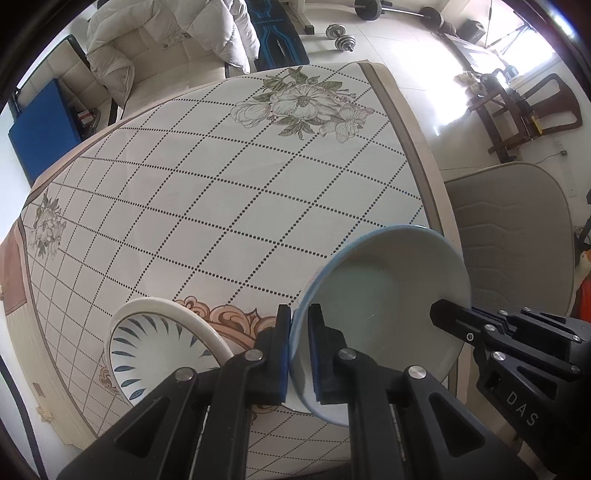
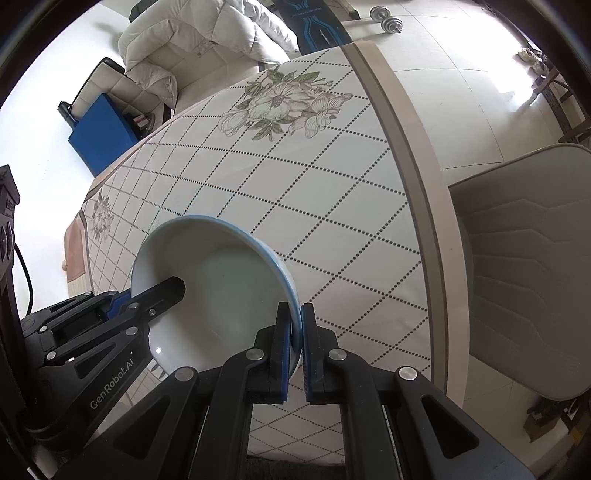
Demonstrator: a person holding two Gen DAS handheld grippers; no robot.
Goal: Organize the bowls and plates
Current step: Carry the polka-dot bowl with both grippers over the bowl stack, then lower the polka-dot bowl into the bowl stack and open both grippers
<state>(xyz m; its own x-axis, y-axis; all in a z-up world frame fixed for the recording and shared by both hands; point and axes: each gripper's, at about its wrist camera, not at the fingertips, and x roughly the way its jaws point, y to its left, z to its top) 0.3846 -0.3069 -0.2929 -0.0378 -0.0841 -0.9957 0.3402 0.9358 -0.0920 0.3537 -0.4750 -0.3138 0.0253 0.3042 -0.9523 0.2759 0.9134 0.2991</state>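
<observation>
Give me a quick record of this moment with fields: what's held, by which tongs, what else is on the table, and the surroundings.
held item: blue-rimmed bowl, lifted and tilted above the table
left tongs: shut on the bowl's rim
right tongs: shut on the opposite side of the rim
also on table: white bowl with blue leaf pattern, beside the held bowl
surface: tablecloth with dotted diamond grid and flower prints
nearby: grey chair at the table's edge; dumbbell on the floor
</observation>
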